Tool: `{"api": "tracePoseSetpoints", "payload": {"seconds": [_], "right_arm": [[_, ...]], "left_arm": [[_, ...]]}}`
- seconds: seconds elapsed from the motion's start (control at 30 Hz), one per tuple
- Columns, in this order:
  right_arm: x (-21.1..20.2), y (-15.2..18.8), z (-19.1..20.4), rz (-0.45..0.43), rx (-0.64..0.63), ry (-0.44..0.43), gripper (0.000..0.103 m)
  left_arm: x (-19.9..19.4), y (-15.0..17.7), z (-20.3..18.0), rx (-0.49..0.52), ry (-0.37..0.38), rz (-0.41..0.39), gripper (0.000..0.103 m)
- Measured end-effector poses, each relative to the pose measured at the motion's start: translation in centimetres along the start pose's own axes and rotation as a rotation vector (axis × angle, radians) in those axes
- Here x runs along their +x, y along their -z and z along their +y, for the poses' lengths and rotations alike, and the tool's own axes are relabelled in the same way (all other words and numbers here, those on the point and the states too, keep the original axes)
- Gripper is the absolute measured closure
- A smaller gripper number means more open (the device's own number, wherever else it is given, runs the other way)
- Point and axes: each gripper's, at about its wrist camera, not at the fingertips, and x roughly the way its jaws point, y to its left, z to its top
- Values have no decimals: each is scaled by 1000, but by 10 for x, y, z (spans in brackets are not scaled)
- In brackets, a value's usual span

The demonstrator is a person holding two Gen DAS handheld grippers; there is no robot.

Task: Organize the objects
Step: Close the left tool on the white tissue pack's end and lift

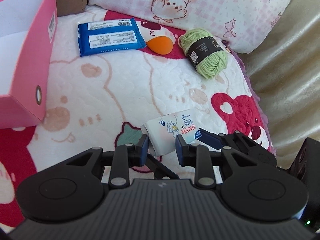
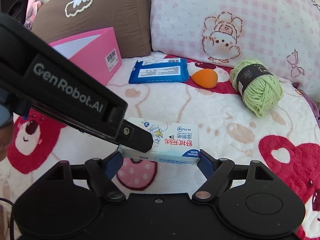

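Note:
A white wet-tissue pack (image 1: 172, 128) with red lettering hangs just above the cartoon blanket (image 1: 112, 92), held from two sides. My left gripper (image 1: 162, 150) is shut on its near narrow end, blue pads pinching it. In the right wrist view the same pack (image 2: 176, 138) spans lengthwise between the blue pads of my right gripper (image 2: 160, 164), which press on both ends. The left gripper (image 2: 140, 140) reaches in from the left and covers the pack's left corner. One of the right gripper's fingers (image 1: 210, 140) shows at the pack's right end.
Farther back lie a blue wipes pack (image 1: 110, 37), an orange egg-shaped sponge (image 1: 160, 45) and a green yarn ball (image 1: 206, 52). An open pink box (image 1: 26, 60) stands at the left. A pink checked pillow (image 1: 200, 4) and a brown cushion (image 2: 100, 10) line the back.

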Motion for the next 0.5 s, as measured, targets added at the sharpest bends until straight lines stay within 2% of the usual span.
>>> {"api": "tracePoseSetpoints", "payload": {"seconds": [0.33, 0.5], "right_arm": [[-24, -17, 22, -63, 3, -27, 19], [-39, -28, 39, -64, -21, -56, 19]], "left_arm": [[-39, -13, 12, 35, 33, 13, 77], [-64, -16, 15, 62, 33, 36, 77]]}}
